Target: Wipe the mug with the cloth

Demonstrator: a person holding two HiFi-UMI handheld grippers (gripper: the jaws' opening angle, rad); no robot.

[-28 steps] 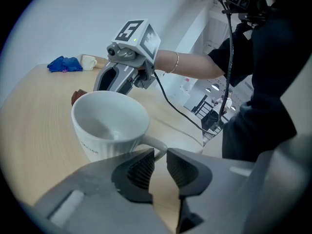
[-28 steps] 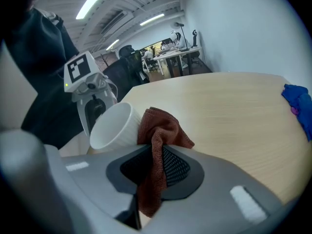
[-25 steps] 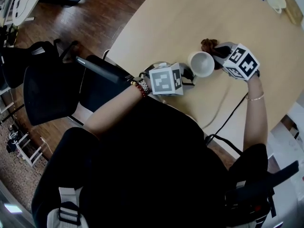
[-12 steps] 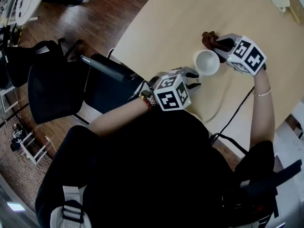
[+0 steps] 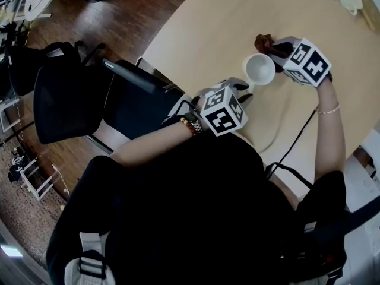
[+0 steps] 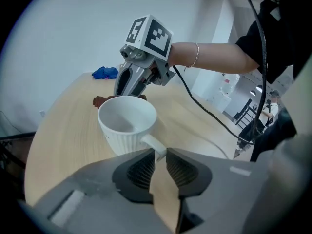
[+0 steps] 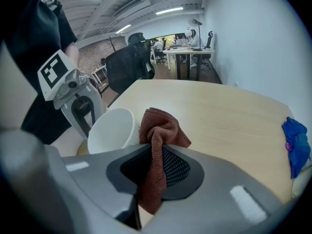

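Our left gripper (image 6: pixel 159 153) is clamped on the handle (image 6: pixel 150 143) of the one white mug (image 6: pixel 126 126), whose mouth tilts upward just past those tips. On the mug's far side from the handle hangs the one brown cloth (image 7: pixel 161 126), bunched and pinched in our right gripper (image 7: pixel 157 149). We cannot tell whether it touches the wall. We judge the right hand nearer, so the wipe comes in from that side.
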